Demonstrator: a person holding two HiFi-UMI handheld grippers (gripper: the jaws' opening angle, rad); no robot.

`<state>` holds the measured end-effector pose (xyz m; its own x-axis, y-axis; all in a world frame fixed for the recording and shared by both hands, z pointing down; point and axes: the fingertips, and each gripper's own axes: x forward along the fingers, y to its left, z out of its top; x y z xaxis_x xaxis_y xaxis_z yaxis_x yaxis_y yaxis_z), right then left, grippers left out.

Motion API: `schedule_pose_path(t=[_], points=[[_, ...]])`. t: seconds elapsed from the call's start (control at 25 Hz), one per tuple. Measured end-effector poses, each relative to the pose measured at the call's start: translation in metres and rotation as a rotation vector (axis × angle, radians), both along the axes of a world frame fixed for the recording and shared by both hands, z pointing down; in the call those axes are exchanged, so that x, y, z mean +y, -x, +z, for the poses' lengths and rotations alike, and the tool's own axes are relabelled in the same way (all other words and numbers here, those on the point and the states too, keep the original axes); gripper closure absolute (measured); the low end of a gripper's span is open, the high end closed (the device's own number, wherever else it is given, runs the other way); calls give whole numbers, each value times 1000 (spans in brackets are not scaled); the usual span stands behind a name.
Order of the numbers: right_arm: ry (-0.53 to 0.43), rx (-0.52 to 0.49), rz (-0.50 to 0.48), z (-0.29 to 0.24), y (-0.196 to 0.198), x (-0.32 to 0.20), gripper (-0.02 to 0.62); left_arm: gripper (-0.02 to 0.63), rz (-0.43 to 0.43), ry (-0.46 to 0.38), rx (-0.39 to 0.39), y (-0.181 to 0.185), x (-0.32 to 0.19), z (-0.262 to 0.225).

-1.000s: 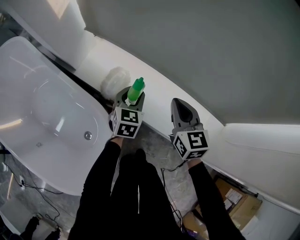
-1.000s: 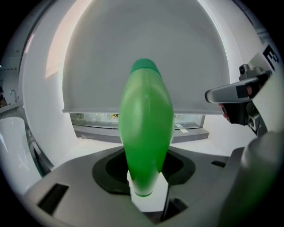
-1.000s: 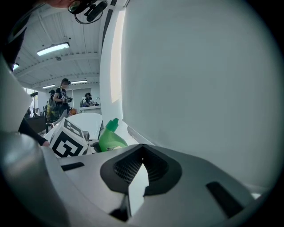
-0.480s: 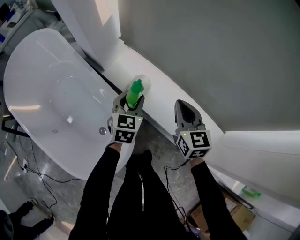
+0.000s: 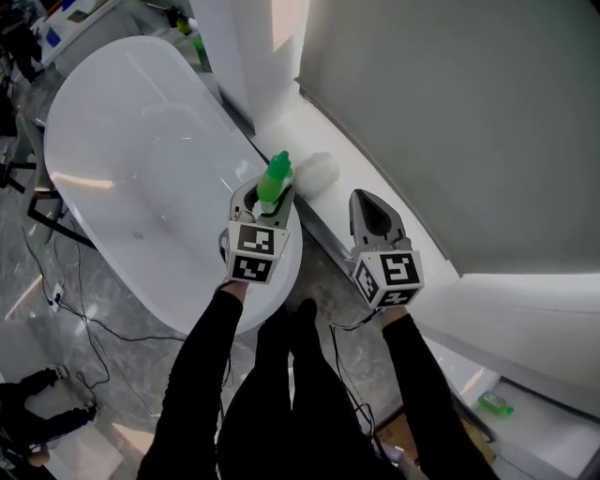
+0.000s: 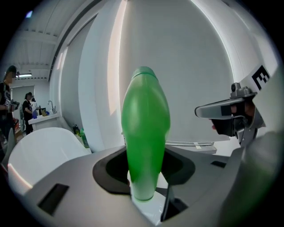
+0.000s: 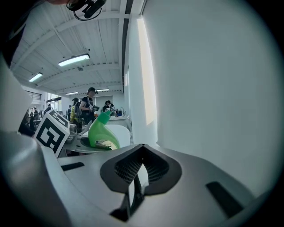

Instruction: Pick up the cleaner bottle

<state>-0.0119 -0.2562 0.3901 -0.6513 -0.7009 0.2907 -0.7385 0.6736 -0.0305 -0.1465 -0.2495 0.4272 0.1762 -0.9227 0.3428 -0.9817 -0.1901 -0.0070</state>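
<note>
The cleaner bottle (image 5: 275, 180) is green with a white base and stands upright between the jaws of my left gripper (image 5: 267, 202), lifted off any surface above the bathtub's near end. In the left gripper view the bottle (image 6: 145, 133) fills the middle, and the left gripper (image 6: 146, 184) is shut on its lower part. My right gripper (image 5: 372, 208) hovers beside it to the right, over the white ledge (image 5: 328, 211), with nothing in it. In the right gripper view the right gripper (image 7: 141, 170) has its pads together, and the bottle (image 7: 103, 133) shows at the left.
A white bathtub (image 5: 122, 169) lies to the left, with bottles (image 5: 192, 28) at its far end. A white fluffy cloth (image 5: 319, 171) rests on the ledge by the grey wall. Cables (image 5: 75, 309) trail on the floor. Another green bottle (image 5: 495, 403) lies at the lower right.
Both grippers have risen together, the left one carrying the bottle up and away from the ledge. The white cloth now lies behind and right of the bottle.
</note>
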Motion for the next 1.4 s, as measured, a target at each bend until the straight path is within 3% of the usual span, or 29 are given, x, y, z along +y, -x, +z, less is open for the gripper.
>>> schedule_pose_path(t=[0.64,1.4], points=[[-19,-19,-173,-21,90,31,595,420,-138,-28,-39,83,58,-37],[-44,0,-279,-37,128,50,595,422,-229,-75,-15,111,92,-66]])
